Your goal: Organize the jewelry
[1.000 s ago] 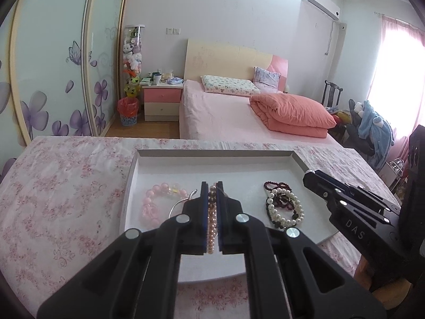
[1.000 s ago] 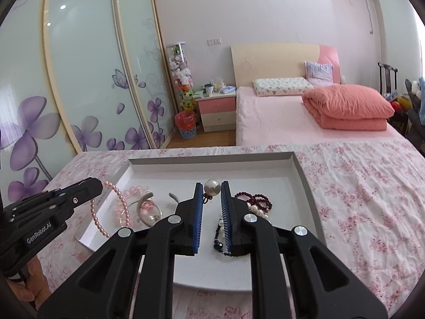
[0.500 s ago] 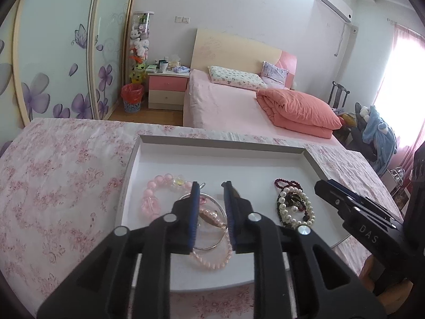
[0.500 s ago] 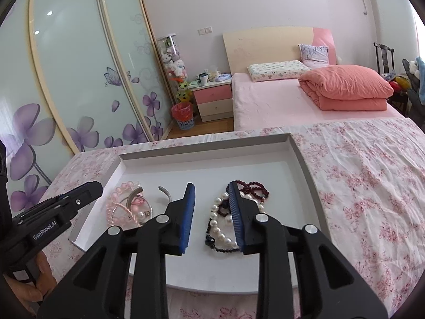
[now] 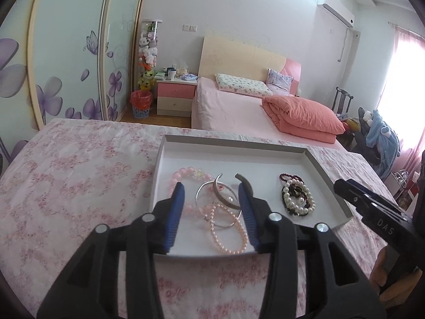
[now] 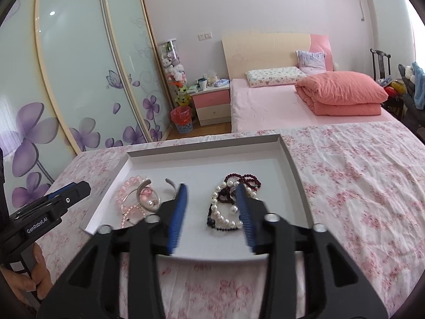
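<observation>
Pink floral cloth (image 5: 79,175) is covering the table under a white tray (image 5: 233,139). Both grippers are opening over it, gripping nothing — the left gripper (image 5: 211,190) above bangles (image 5: 219,204) at the tray's 7 o'clock, the right gripper (image 6: 211,190) above pearl beads (image 6: 225,212) at 5 o'clock.

A bedroom in soft daylight. At 9 o'clock, a wardrobe (image 6: 79,79) with frosted sliding doors printed with purple flowers. At 12, a bed (image 5: 239,106) with pale headboard (image 5: 239,53), a floral pillow (image 5: 240,85) and a folded coral quilt (image 5: 305,119). At 11, a pink nightstand (image 5: 175,98), a red bin (image 5: 140,103) on the wood floor (image 5: 156,118) beside it, and a clear tower of plush toys (image 5: 148,53) behind. White walls; an air conditioner (image 5: 336,10) at 1. A bright window with pink curtain (image 5: 409,79) at 3, a dark chair (image 5: 342,101) near it. The tabletop (image 5: 66,172) carries a pink floral cloth
</observation>
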Available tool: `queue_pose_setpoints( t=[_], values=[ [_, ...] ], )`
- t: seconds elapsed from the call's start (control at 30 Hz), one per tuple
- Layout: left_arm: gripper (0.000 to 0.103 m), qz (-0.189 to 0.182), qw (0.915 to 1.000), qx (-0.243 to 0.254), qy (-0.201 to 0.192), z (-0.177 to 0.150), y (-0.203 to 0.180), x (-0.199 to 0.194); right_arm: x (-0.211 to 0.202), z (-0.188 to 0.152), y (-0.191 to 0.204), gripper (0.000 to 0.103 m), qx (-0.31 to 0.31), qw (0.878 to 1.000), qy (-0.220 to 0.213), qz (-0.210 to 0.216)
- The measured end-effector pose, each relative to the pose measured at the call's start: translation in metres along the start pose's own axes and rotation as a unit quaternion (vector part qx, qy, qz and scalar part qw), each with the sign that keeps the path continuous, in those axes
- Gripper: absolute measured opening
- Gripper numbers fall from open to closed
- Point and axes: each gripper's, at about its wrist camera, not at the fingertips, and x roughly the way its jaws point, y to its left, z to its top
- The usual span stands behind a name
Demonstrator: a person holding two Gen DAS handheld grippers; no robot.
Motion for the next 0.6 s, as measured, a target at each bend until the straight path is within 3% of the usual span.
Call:
queue_pose_setpoints(
  t=[0.23,0.4,0.6],
  values=[
    [0.071,0.001,0.9998,0.010,-0.020,-0.024,0.008,-0.045,-0.044,-0.016,0.010,0.067,-0.012,1.000,-0.009,-0.003],
    [0.095,0.017,0.9984,0.025,-0.048,-0.039,0.009,-0.078,-0.070,-0.027,0.013,0.088,-0.011,1.000,-0.022,-0.007],
    [0.099,0.028,0.9971,0.031,-0.064,-0.055,0.009,-0.106,-0.092,-0.043,0.022,0.096,-0.024,0.999,-0.034,-0.014]
  ],
)
